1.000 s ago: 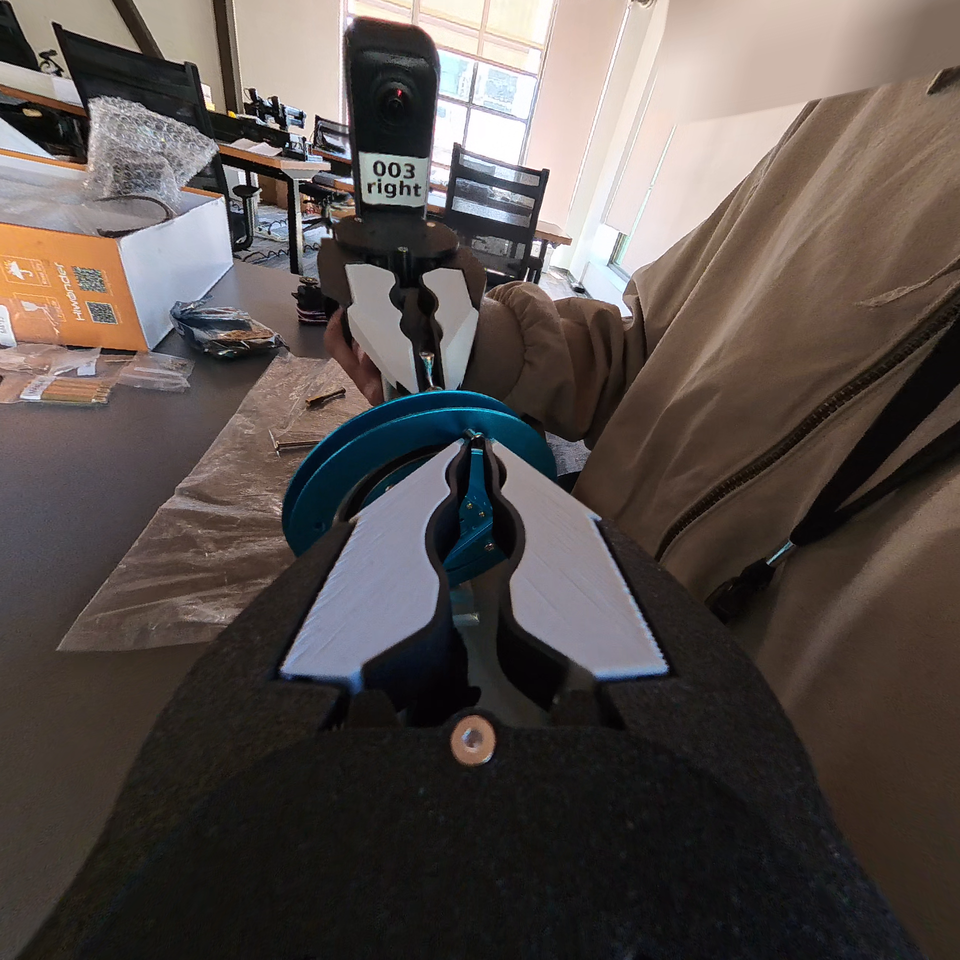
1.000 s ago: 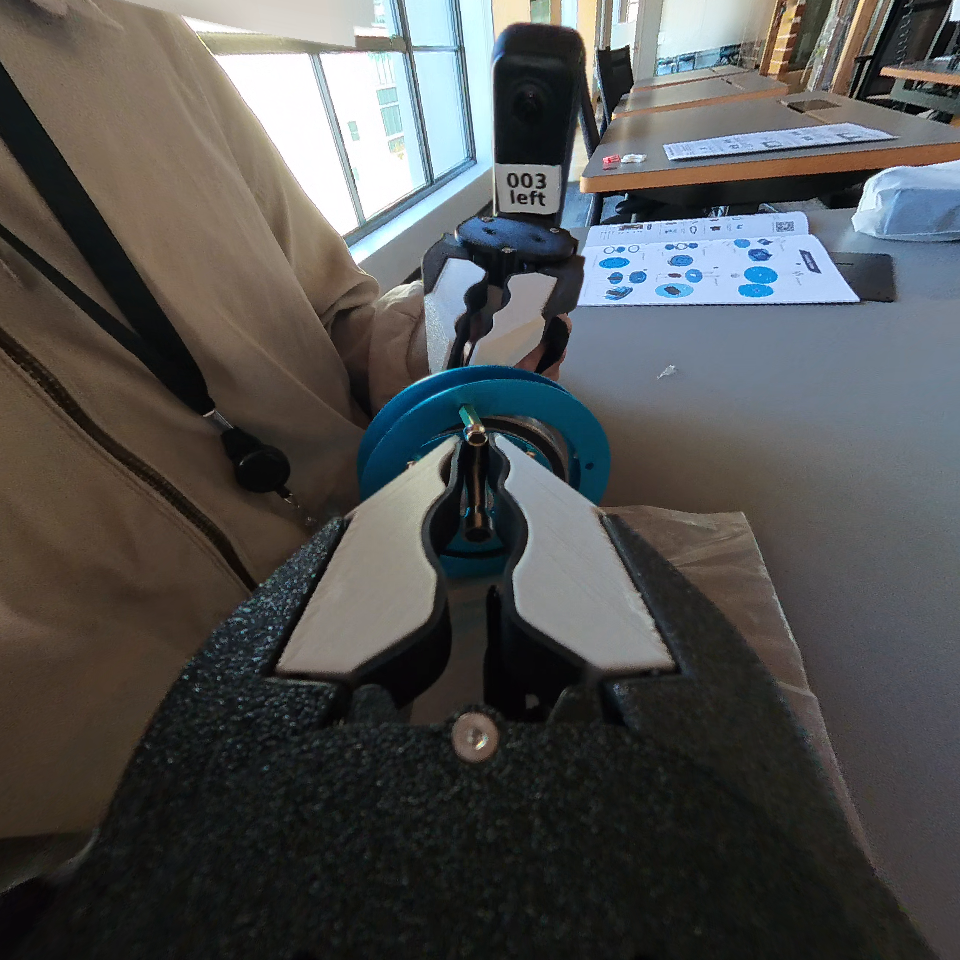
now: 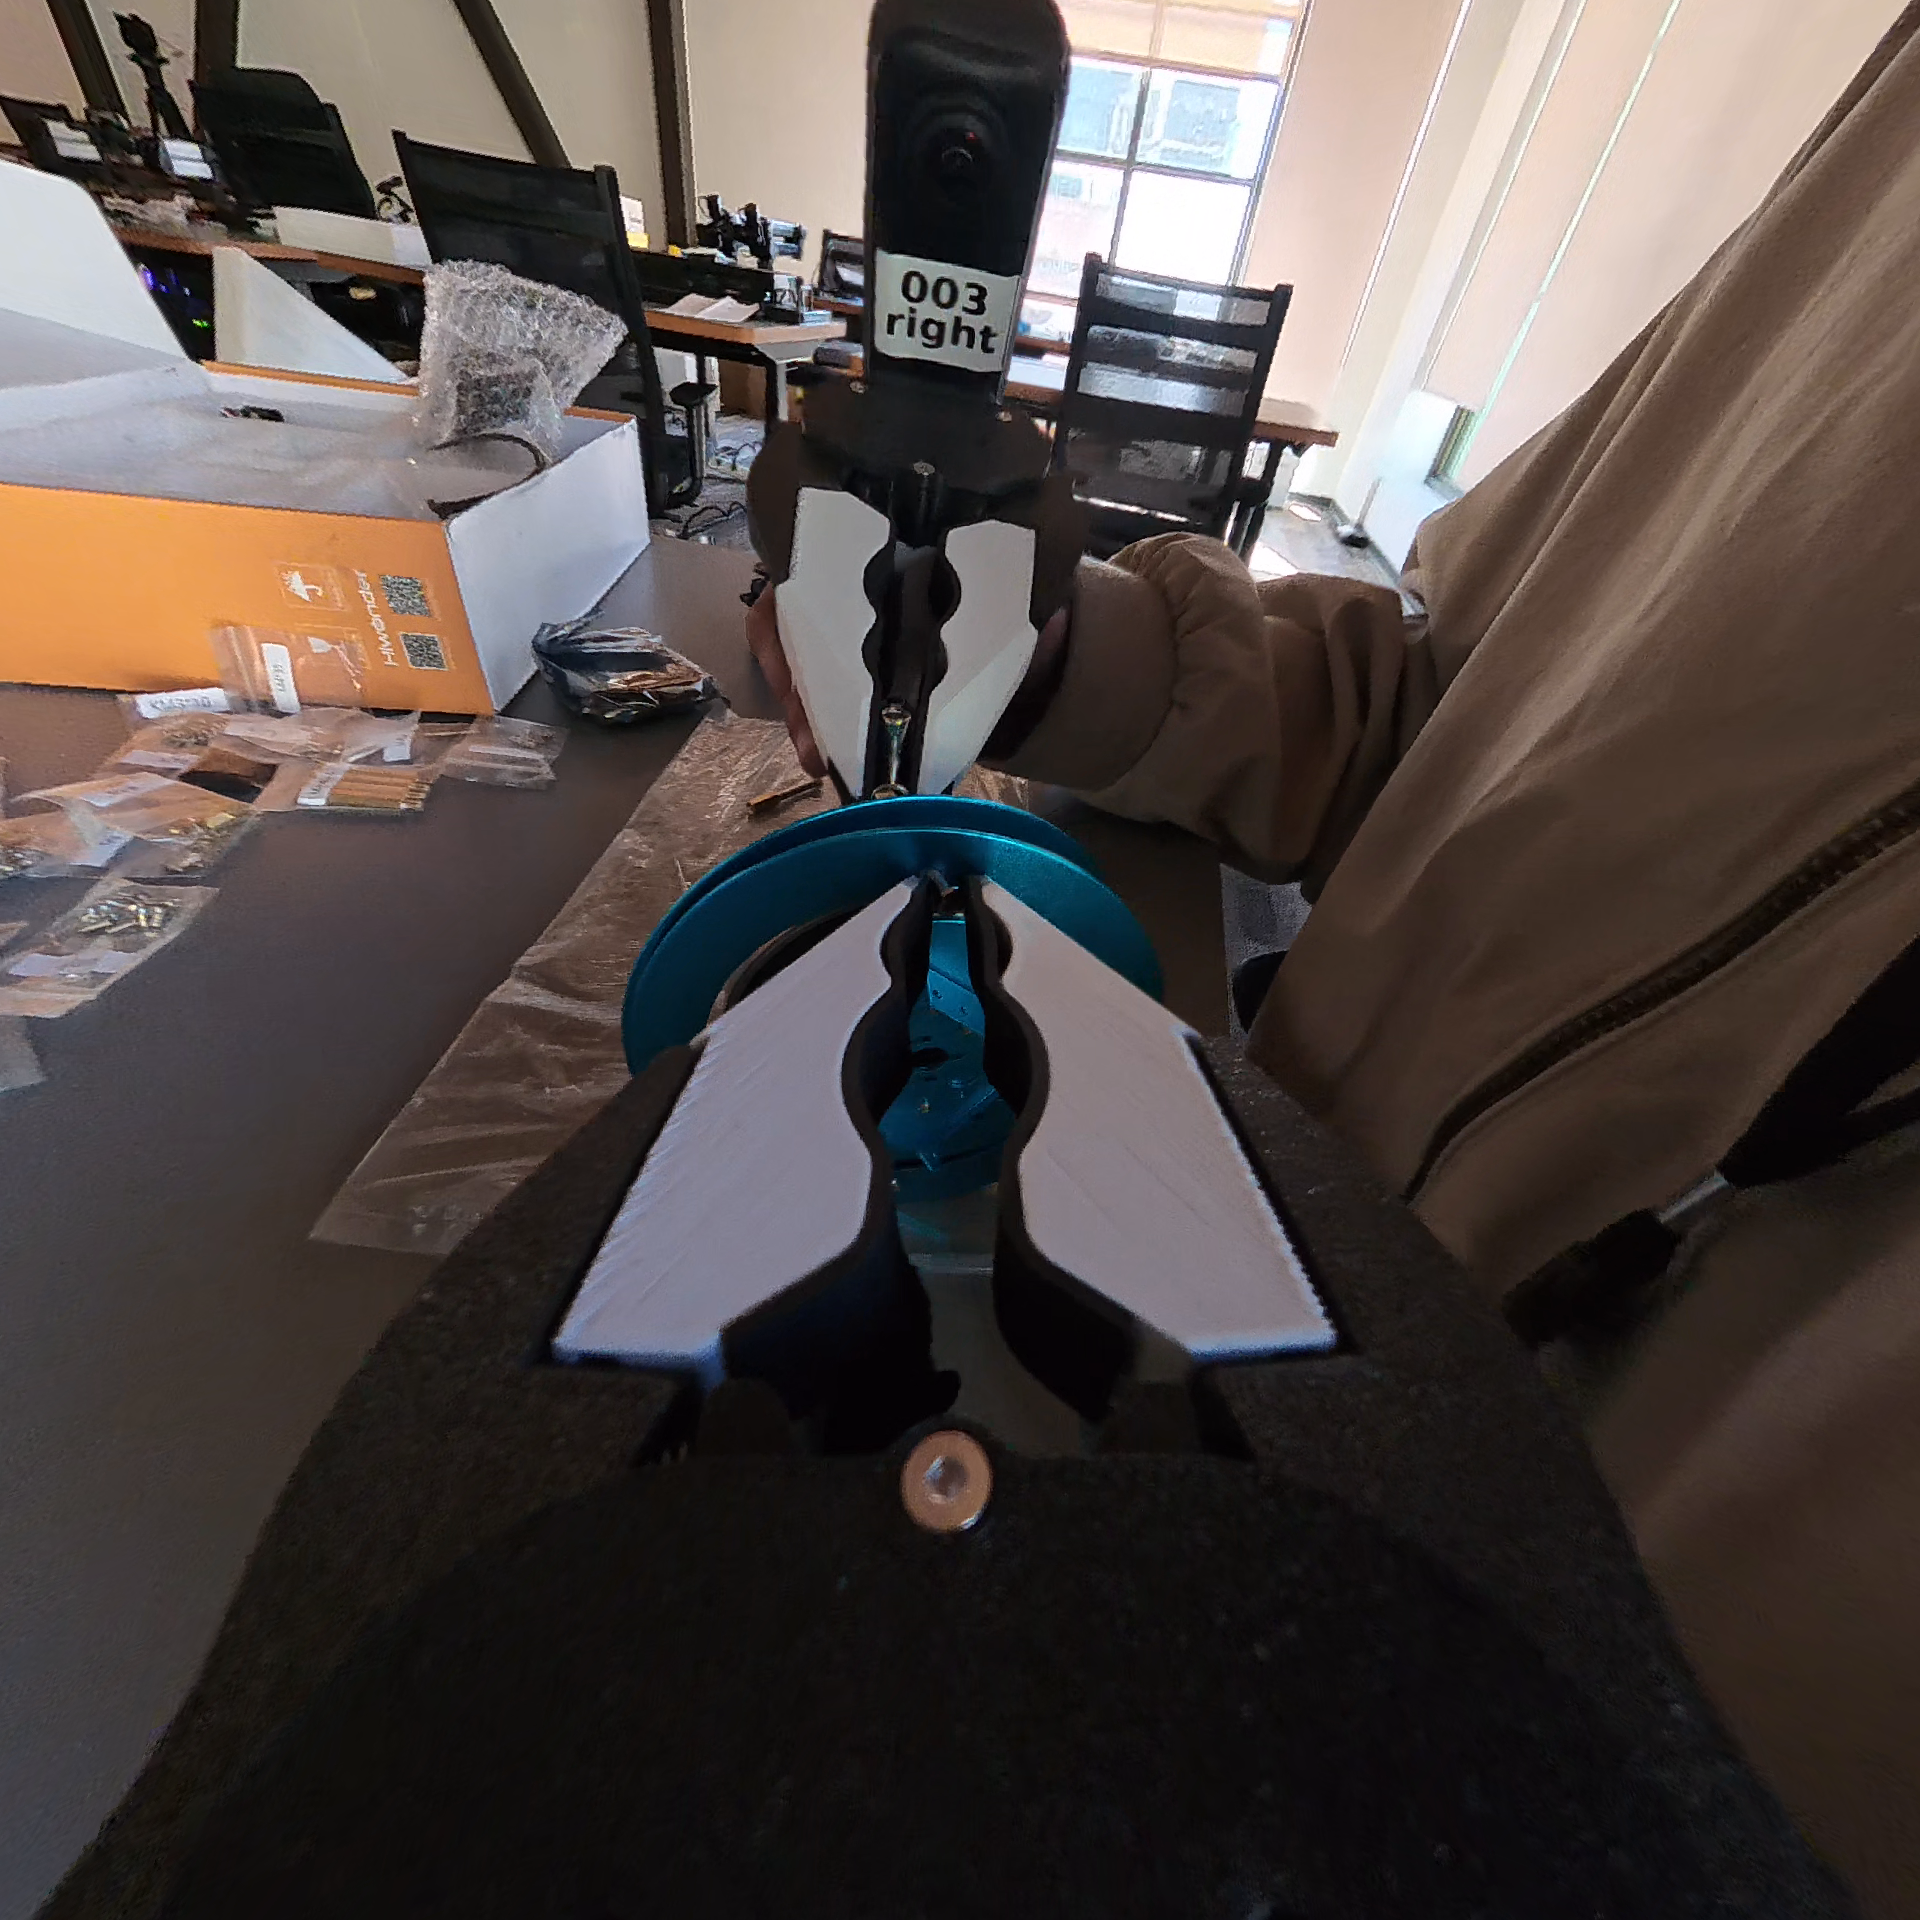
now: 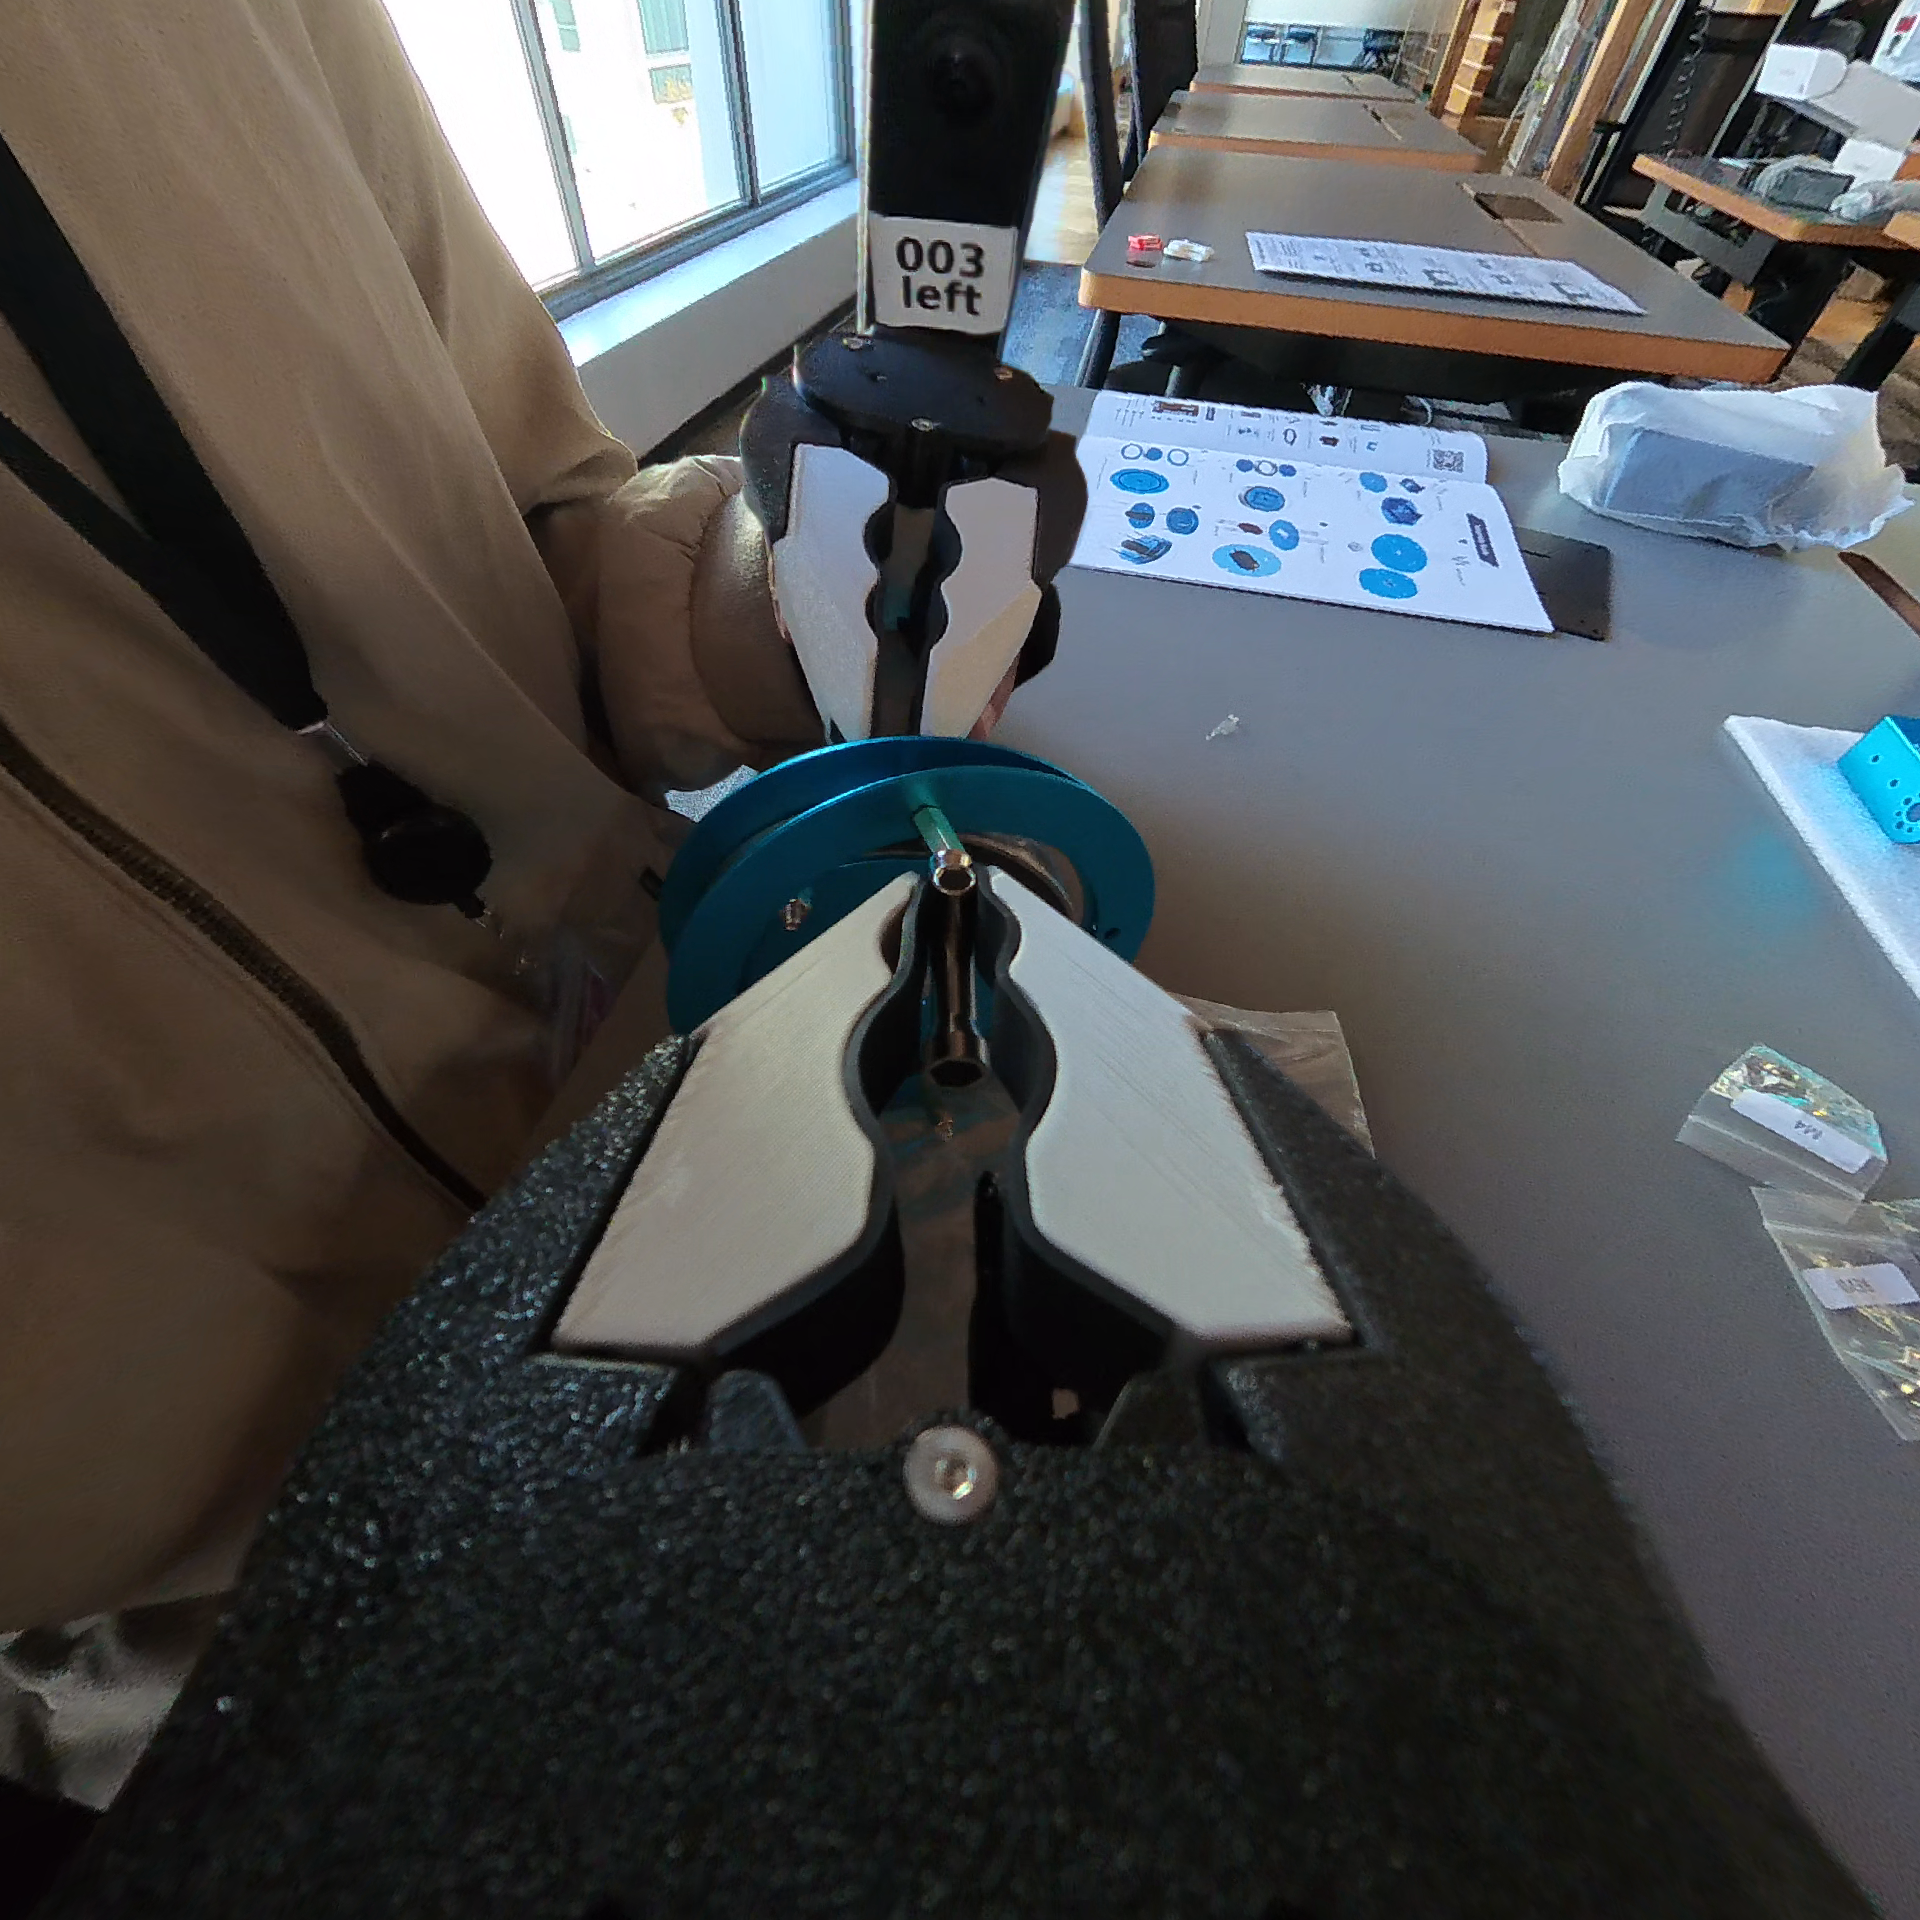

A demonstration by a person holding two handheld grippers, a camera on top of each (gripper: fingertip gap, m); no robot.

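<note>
Left wrist view shows the blue metal wheel assembly [image 3: 894, 935] held above a clear plastic sheet [image 3: 582, 997] on the grey table [image 3: 208, 1195], the left gripper [image 3: 943, 883] clamped on its blue bracket. Facing it, the right gripper [image 4: 951, 883] pinches a small metal socket wrench [image 4: 951, 997] against the wheel's rim. An instruction leaflet [image 4: 1309, 520] lies beyond.
</note>
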